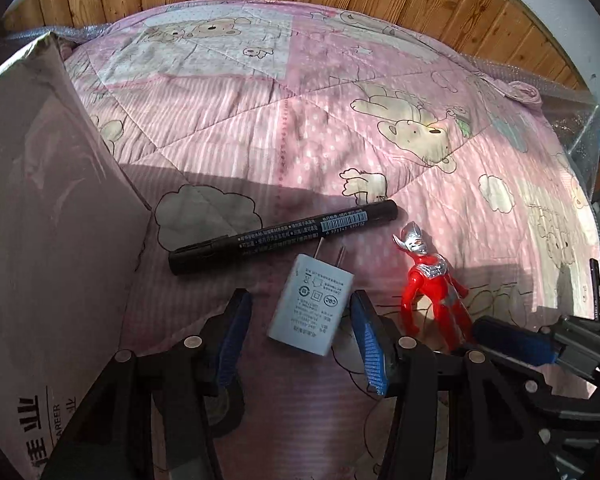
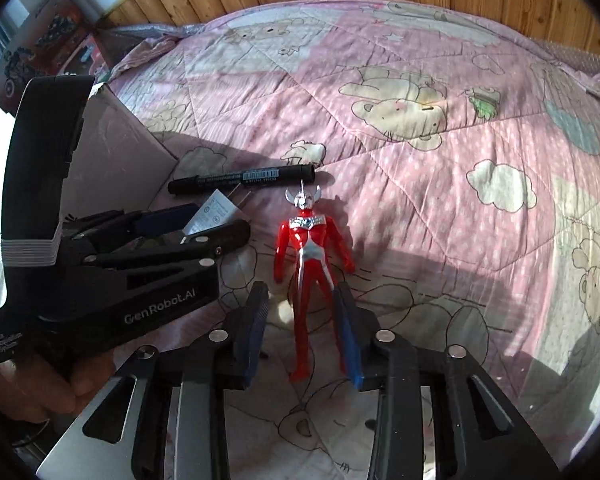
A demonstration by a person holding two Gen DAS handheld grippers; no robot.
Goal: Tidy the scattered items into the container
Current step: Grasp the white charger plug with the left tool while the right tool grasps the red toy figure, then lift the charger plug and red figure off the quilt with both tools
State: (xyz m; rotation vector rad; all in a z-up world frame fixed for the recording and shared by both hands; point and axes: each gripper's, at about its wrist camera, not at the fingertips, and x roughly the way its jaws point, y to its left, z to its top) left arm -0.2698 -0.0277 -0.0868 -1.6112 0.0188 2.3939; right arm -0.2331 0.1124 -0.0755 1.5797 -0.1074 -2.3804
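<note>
Two open tongs sit over toys on the pink quilt: the left gripper point(image 1: 296, 320) around the white plastic charger block point(image 1: 311, 307), the right gripper point(image 2: 304, 336) around the standing-straight red toy hero's point(image 2: 306, 256) legs, holding nothing.

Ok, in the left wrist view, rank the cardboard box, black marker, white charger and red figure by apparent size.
1. cardboard box, though it sits nearest the lens.
2. black marker, longest of the small items.
3. white charger and red figure look alike; unranked.
</note>
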